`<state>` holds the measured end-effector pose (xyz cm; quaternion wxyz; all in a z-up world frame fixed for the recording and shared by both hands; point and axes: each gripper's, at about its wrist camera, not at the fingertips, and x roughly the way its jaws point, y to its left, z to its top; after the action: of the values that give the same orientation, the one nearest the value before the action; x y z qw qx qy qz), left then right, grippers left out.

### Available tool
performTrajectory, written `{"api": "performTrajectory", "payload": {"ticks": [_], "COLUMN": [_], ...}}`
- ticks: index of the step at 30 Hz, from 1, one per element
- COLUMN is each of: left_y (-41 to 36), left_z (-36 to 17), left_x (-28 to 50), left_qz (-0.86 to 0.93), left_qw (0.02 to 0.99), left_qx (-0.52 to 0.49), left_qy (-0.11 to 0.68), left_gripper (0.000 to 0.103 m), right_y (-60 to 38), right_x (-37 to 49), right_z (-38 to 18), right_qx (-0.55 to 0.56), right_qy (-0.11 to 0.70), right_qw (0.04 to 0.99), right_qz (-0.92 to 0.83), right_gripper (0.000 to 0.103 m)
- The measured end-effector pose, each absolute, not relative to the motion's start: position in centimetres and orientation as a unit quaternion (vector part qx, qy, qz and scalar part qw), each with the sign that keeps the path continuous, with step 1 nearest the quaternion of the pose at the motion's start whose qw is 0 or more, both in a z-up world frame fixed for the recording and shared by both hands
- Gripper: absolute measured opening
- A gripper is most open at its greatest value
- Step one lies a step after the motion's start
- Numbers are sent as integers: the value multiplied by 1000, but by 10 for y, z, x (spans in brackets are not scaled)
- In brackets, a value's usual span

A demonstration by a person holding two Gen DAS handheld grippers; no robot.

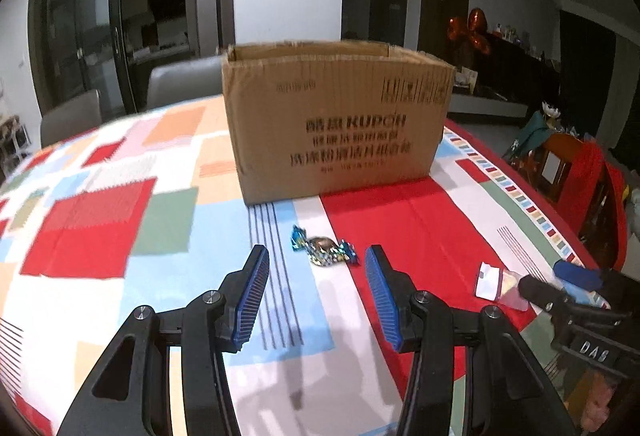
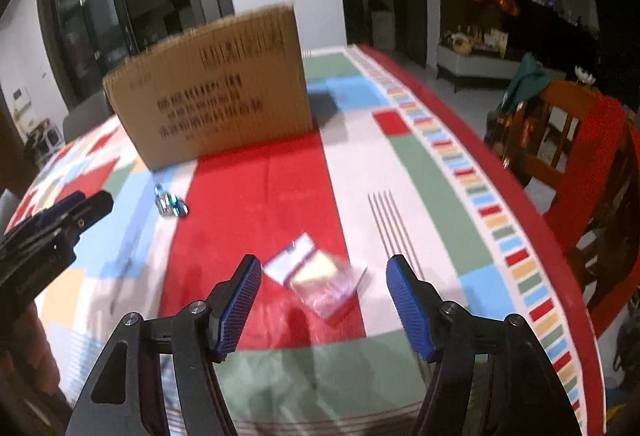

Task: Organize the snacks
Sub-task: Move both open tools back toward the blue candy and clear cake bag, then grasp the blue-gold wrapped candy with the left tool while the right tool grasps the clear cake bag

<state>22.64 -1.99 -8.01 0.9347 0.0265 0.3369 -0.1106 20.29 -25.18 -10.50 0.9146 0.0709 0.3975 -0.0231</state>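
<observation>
A blue foil-wrapped candy (image 1: 323, 247) lies on the patchwork tablecloth (image 1: 120, 236), just ahead of my left gripper (image 1: 316, 256), which is open and empty. It also shows small in the right wrist view (image 2: 170, 203). A clear plastic snack packet (image 2: 320, 276) with a white label lies between the open fingers of my right gripper (image 2: 323, 265), which holds nothing. The packet (image 1: 498, 284) and the right gripper (image 1: 560, 282) show at the right of the left wrist view. An open cardboard box (image 1: 336, 116) stands behind the candy, and it appears in the right wrist view (image 2: 216, 88) too.
A wooden chair (image 2: 580, 156) draped in red cloth stands beside the table's right edge. Grey chairs (image 1: 180, 80) stand behind the table on the far side. The left gripper (image 2: 56, 220) shows at the left of the right wrist view.
</observation>
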Motion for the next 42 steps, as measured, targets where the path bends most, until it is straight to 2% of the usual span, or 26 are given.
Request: {"api": "performTrajectory", "payload": {"ticks": [19, 21, 25, 28, 30, 32, 33, 35, 40, 42], "left_y": [-32, -32, -33, -34, -33, -32, -32, -31, -32, -32], "left_z": [-117, -119, -122, -125, -128, -130, -130, -131, -130, -129], "left_x": [282, 287, 294, 299, 301, 302, 302, 301, 297, 292], "left_qz": [-97, -93, -92, -89, -89, -91, -90, -94, -106, -114], "left_qw": [914, 913, 911, 909, 905, 904, 904, 904, 901, 898], "left_qx": [-40, -40, -43, -45, -49, -51, -50, -50, -46, -43], "left_qy": [392, 396, 399, 406, 412, 415, 414, 415, 418, 423], "left_gripper": [49, 45, 44, 38, 29, 27, 20, 20, 20, 20], "right_y": [-245, -243, -240, -238, -236, -234, -234, -233, -236, -237], "right_x": [233, 234, 238, 239, 240, 239, 239, 238, 237, 237], "right_z": [-131, -131, -132, -132, -133, -133, -133, -133, -133, -132], "right_qx": [44, 45, 43, 40, 36, 29, 26, 20, 27, 30], "right_qy": [445, 442, 440, 438, 435, 433, 432, 429, 425, 423], "right_qw": [895, 896, 897, 898, 900, 901, 902, 903, 905, 905], "right_qz": [2, 5, 9, 9, 11, 11, 11, 7, 6, 10], "right_gripper": [66, 66, 66, 66, 66, 65, 65, 57, 51, 43]}}
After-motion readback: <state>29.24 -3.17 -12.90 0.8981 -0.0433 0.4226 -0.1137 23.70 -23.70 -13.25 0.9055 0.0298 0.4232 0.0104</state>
